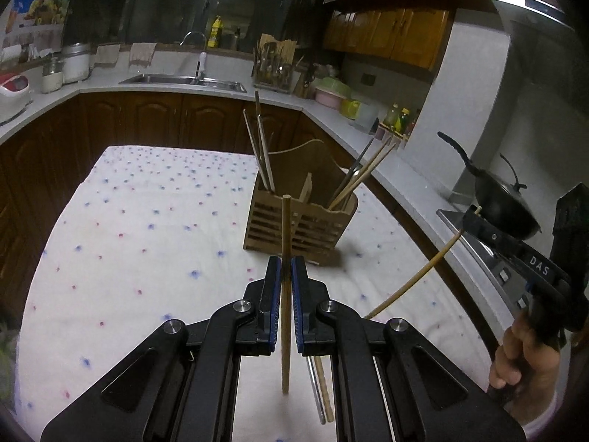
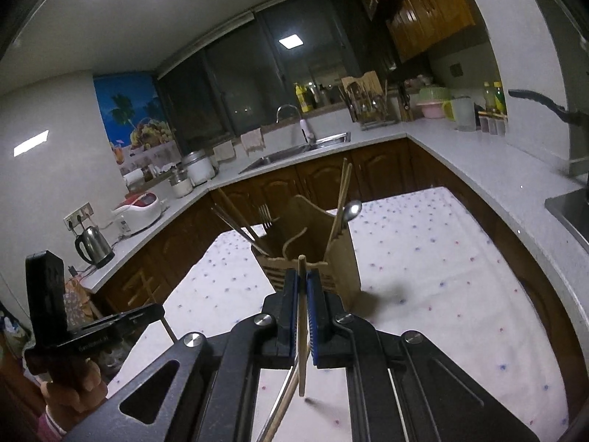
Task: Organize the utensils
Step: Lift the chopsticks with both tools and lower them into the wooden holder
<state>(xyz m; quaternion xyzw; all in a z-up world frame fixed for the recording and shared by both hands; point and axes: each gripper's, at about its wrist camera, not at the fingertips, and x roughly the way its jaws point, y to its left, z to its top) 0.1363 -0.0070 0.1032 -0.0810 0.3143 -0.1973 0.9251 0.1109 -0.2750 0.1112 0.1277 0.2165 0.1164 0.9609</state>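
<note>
A wooden utensil holder [image 1: 302,221] [image 2: 342,258] stands on the dotted tablecloth and holds chopsticks, a fork [image 2: 264,215] and a spoon [image 2: 351,210]. My left gripper [image 1: 286,269] is shut on a wooden chopstick [image 1: 286,331] that stands upright, held above the cloth just short of the holder. Off to the right, my right gripper [image 2: 302,280] is shut on another wooden chopstick [image 2: 302,331]. Each gripper shows in the other's view, the right gripper [image 1: 475,217] and the left gripper [image 2: 147,311]. A loose wooden chopstick and a metal one [image 1: 322,390] lie on the cloth below.
The table [image 1: 147,221] is ringed by a white counter [image 2: 478,162] with a sink [image 1: 184,80]. A black wok [image 1: 504,199] sits on the stove at right. A kettle [image 2: 94,246] and rice cooker [image 2: 140,210] stand on the left counter.
</note>
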